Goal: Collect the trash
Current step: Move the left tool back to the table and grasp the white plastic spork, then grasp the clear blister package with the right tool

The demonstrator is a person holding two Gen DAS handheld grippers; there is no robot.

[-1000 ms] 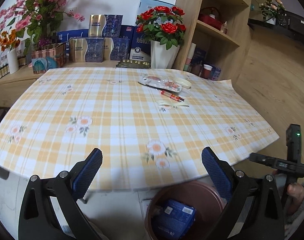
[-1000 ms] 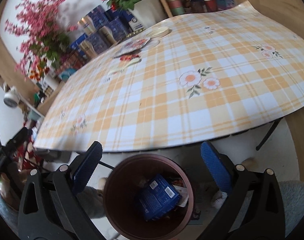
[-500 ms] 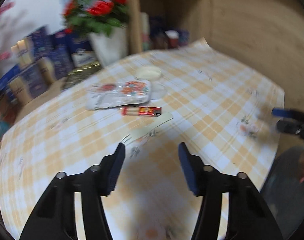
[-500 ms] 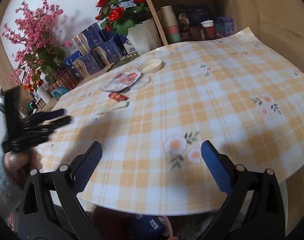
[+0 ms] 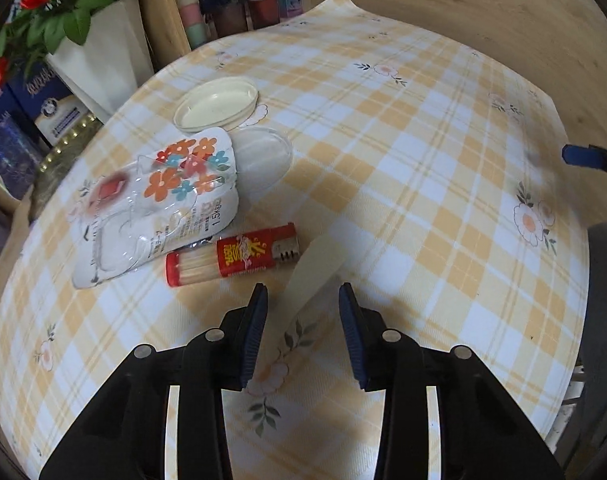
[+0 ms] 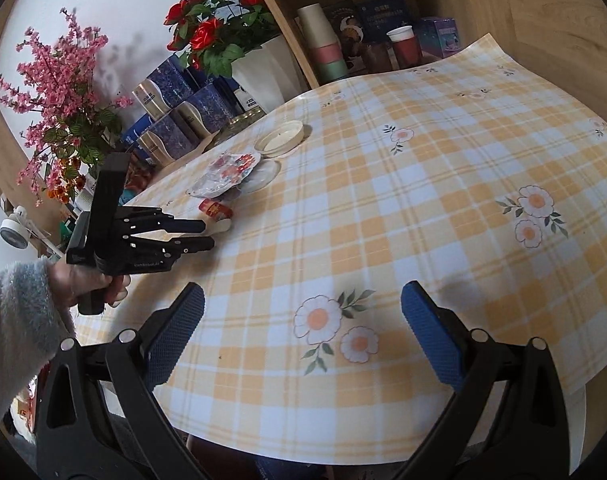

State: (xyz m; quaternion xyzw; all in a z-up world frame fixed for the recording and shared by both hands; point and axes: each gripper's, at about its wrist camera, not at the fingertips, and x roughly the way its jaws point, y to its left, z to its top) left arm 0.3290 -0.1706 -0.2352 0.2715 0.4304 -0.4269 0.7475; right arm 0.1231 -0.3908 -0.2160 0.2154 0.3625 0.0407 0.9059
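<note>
A pale cream paper strip [image 5: 303, 276] lies on the checked tablecloth [image 5: 423, 160]. My left gripper [image 5: 303, 304] straddles it from above, jaws closing, and the blue pads [image 5: 258, 320] stand clear of it on both sides. Just beyond lie a red toothpick box [image 5: 239, 258], a flowered plastic bag [image 5: 159, 200], a clear lid [image 5: 263, 156] and a cream lid [image 5: 215, 104]. My right gripper [image 6: 303, 320] hangs open and holds nothing, over the table's near edge. From there I see the left gripper [image 6: 205, 234] in a grey-sleeved hand [image 6: 83, 284].
A white vase of red roses [image 6: 263, 68], blue boxes [image 6: 183, 116] and pink blossoms [image 6: 59, 92] line the back. A wooden shelf [image 6: 383, 40] with cups stands at the far right corner. The cloth's right half is bare.
The left gripper swung from above the brown bin at the table's edge to the litter mid-table and narrowed its jaws around the strip. The right gripper rose from the bin to the table edge.
</note>
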